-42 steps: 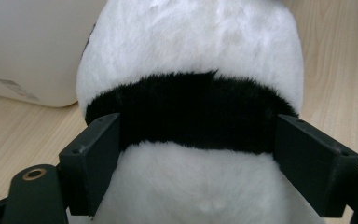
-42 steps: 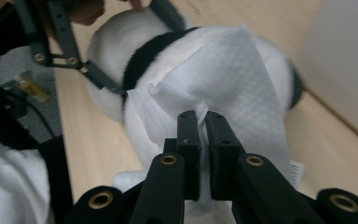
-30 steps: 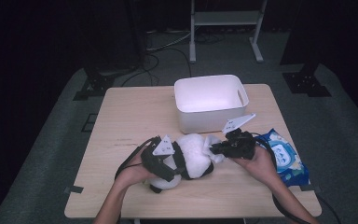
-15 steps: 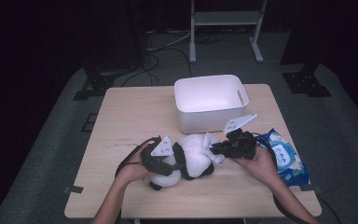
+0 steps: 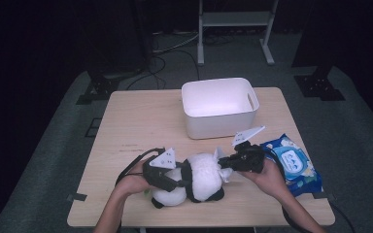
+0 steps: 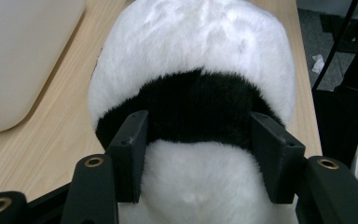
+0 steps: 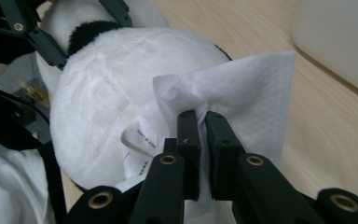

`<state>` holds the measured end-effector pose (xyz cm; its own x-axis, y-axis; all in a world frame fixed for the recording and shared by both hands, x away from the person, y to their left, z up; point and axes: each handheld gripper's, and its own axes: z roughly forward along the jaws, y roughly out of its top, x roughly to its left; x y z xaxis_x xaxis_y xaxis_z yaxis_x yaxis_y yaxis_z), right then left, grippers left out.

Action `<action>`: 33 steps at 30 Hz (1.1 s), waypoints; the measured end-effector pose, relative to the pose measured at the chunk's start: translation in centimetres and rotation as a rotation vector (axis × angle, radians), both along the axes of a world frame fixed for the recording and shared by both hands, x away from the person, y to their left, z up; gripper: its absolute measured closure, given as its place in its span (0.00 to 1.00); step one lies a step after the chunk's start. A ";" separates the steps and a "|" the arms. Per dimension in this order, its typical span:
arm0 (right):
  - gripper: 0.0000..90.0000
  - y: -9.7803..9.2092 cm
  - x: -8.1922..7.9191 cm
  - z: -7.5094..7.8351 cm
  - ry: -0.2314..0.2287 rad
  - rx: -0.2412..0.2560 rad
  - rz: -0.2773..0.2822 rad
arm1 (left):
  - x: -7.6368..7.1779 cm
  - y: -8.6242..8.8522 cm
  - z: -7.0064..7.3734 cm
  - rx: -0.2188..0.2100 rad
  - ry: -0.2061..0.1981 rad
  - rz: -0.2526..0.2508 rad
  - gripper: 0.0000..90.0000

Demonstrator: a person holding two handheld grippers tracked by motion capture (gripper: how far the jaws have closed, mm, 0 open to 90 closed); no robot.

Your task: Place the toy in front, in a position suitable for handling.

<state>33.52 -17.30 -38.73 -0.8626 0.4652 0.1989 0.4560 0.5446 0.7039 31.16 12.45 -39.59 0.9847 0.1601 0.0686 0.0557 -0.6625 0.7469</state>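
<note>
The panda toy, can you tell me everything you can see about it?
The panda toy is a soft plush with fluffy white fur and black bands. It lies on the wooden table, in front of the white bin. The left tool grips it across a black band, one jaw on each side. The right tool presses a white wipe against its white fur, where a small printed label sticks out. Its face cannot be made out.

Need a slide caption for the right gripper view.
Right gripper pinches a white wipe against the plush panda's white body.
</note>
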 end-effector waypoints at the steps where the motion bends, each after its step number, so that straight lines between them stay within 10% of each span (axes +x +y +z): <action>1: 0.94 -0.2 -0.1 -0.1 0.011 0.016 -0.002 | 0.0 0.0 0.0 -0.001 -0.002 0.005 0.47; 10: 0.94 -1.2 -1.5 -3.3 0.131 -0.044 0.055 | 0.1 0.0 -0.1 -0.005 -0.004 0.023 0.46; 17: 0.95 -1.7 -1.0 -2.1 0.061 -0.002 -0.011 | 0.1 0.2 -0.2 -0.017 -0.001 0.020 0.46; 24: 0.95 -0.3 -2.2 -3.5 0.116 -0.060 0.081 | 0.1 0.1 -0.2 -0.014 -0.003 0.026 0.45; 33: 0.95 -1.8 -1.7 -1.4 0.056 -0.024 0.017 | 0.3 -0.1 -0.2 -0.019 -0.001 0.053 0.44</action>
